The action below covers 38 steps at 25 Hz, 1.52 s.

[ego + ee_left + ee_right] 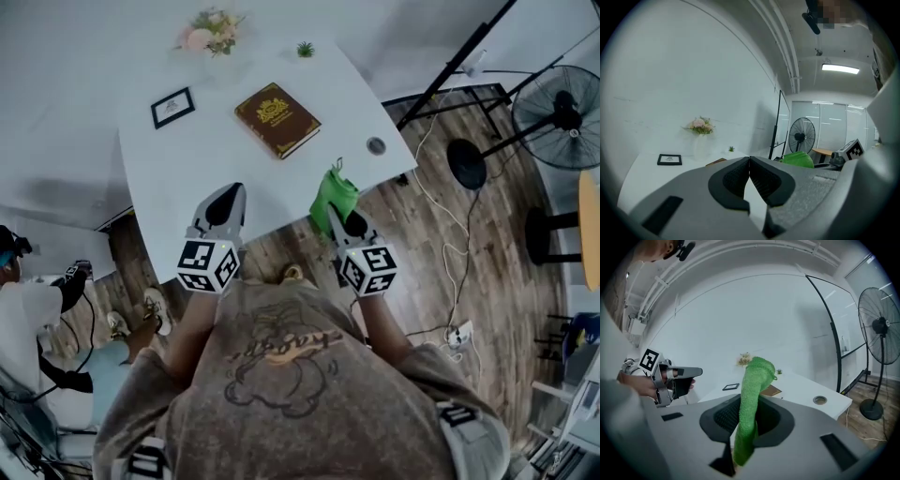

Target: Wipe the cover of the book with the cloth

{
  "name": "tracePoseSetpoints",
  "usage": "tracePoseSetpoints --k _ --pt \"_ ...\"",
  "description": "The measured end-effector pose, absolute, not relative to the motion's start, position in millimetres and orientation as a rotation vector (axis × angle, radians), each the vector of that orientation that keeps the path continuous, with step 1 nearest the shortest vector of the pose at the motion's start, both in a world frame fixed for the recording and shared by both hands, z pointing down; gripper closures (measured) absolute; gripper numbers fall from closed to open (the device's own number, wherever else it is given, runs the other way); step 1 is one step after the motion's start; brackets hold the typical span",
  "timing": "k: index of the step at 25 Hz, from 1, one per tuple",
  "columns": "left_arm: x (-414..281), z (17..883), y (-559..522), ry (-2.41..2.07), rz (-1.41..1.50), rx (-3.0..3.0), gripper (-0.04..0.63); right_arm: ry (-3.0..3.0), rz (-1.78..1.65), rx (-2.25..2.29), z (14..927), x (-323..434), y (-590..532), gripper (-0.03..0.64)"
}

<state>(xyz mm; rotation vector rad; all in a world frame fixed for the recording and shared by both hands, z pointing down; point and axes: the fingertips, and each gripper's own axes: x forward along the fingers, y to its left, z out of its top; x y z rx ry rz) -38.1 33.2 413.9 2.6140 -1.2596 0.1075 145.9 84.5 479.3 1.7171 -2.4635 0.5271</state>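
The right gripper [337, 216] clamped the cloth [334, 192] upright at the table's [187, 178] near edge, presumably ready for the book [277, 120] mid-table; the left gripper [227, 197], jaws together, held nothing.

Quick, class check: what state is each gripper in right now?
Left gripper: closed, empty.
Right gripper: closed on the green cloth.

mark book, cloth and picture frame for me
book [277, 120], head view, centre of the brown cover.
cloth [751, 394], right gripper view, middle of the upright green strip.
picture frame [172, 107], head view, middle of the black-edged frame lying on the table.
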Motion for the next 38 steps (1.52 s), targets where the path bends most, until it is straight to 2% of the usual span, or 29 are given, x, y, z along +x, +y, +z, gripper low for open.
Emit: tracePoseSetpoints --k 23,38 --pt "-44.4 427.6 -128.0 -1.167 0.118 2.61 0.591 -2.468 0.516 1.636 470.0 101.3 -85.6 0.552" --pt "-64.9 427.7 -166.7 -1.393 0.102 2.501 0.591 -2.586 0.426 1.269 468.6 47.3 -215.7 0.552"
